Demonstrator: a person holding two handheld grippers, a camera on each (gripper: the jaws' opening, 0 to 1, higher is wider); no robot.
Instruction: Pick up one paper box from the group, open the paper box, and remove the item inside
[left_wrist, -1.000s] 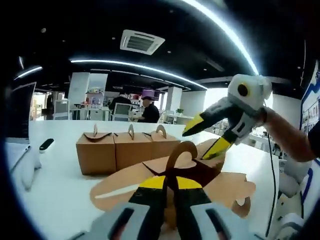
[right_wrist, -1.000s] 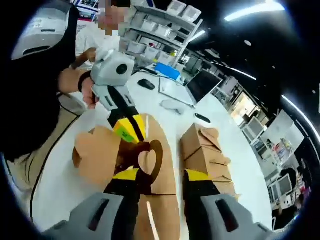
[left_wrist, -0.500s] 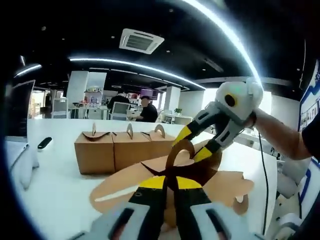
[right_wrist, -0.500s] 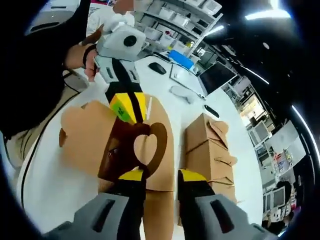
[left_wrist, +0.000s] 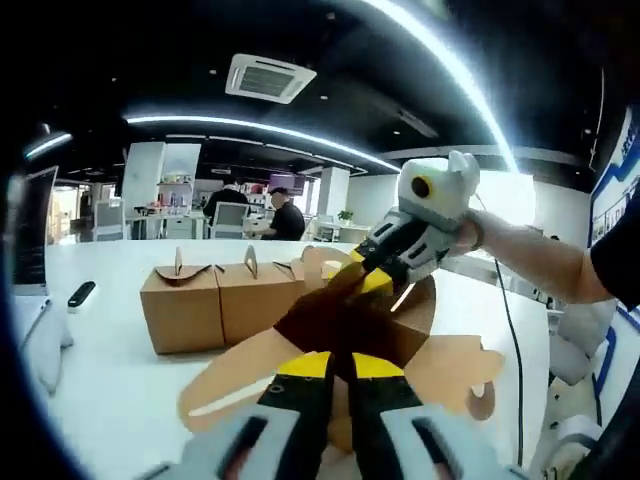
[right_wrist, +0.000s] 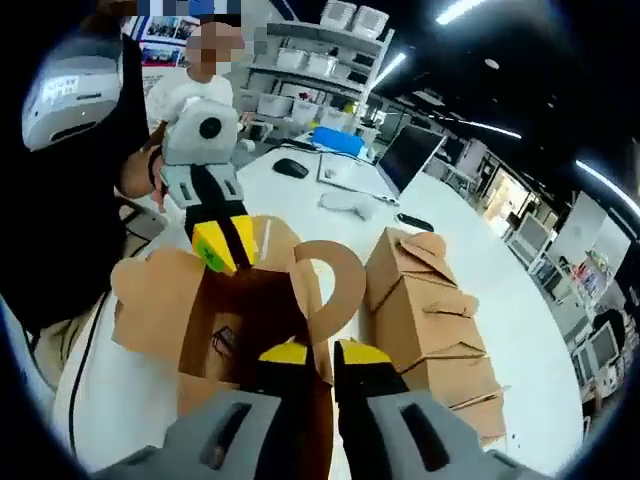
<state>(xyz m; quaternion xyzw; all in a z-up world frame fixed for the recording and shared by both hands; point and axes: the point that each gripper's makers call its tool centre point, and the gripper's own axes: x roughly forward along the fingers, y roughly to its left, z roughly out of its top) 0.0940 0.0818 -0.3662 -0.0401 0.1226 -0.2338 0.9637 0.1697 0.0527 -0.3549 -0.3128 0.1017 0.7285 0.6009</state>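
An open brown paper box (left_wrist: 345, 335) lies on the white table (left_wrist: 100, 400) with its flaps spread wide. My left gripper (left_wrist: 340, 366) is shut on the box's near flap. My right gripper (left_wrist: 352, 277) comes in from the right and pinches the box's cut-out handle flap. In the right gripper view my right gripper (right_wrist: 324, 353) is shut on that handle flap (right_wrist: 330, 285). The left gripper (right_wrist: 228, 245) holds the far flap there. The box's dark inside (right_wrist: 240, 315) lies open, and something small shows low in it. Three shut boxes (left_wrist: 215, 300) stand in a row just behind the open one.
The row of shut boxes (right_wrist: 430, 300) sits right of the open one. A laptop (right_wrist: 400, 155), a mouse (right_wrist: 292, 168) and a black handset (left_wrist: 80, 293) lie farther off on the table. The person stands at the table edge, left in the right gripper view. People sit at distant desks.
My right gripper, open a second ago, has come down and shut on the handle flap. It has pulled the flap aside, and the box's inside shows more. The left gripper keeps its hold.
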